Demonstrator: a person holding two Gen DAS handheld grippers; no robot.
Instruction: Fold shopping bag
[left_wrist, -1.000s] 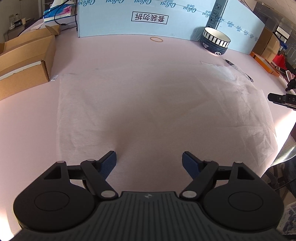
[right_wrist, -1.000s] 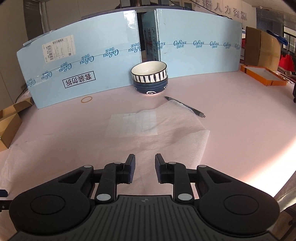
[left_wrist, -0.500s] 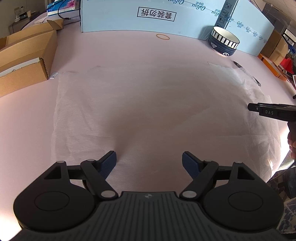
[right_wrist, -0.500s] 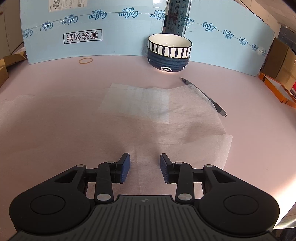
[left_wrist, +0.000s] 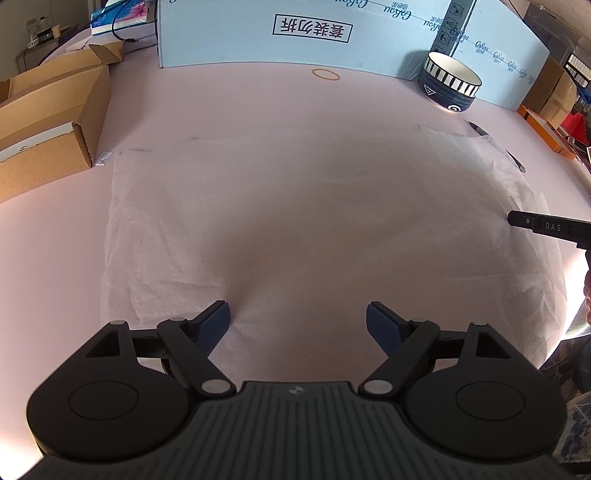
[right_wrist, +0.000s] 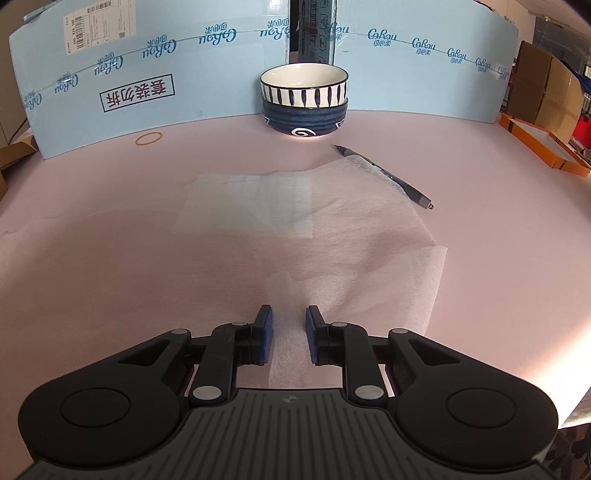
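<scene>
Item: shopping bag (left_wrist: 314, 221), thin white translucent fabric, lying flat on the pink worktop (left_wrist: 258, 103). Its long axis runs side to side, parallel to the blue cardboard panel (right_wrist: 221, 74) behind it.

Left claw (left_wrist: 298, 325): jaws wide apart, nothing between them, poised over the bag's near edge, on the side farther from the striped bowl (right_wrist: 304, 99).

Right claw (right_wrist: 289, 332): jaws have just been closing, now a narrow gap with the bag's fabric lying in it; the pads do not visibly press it. It sits at the bag's near edge, on the bowl side, where a layered white patch and a pen (right_wrist: 388, 177) lie ahead.

Judgement: the right claw is nearer a grip; the bag's bulk extends away toward the panel, so a fold would carry the near edge that way.
</scene>
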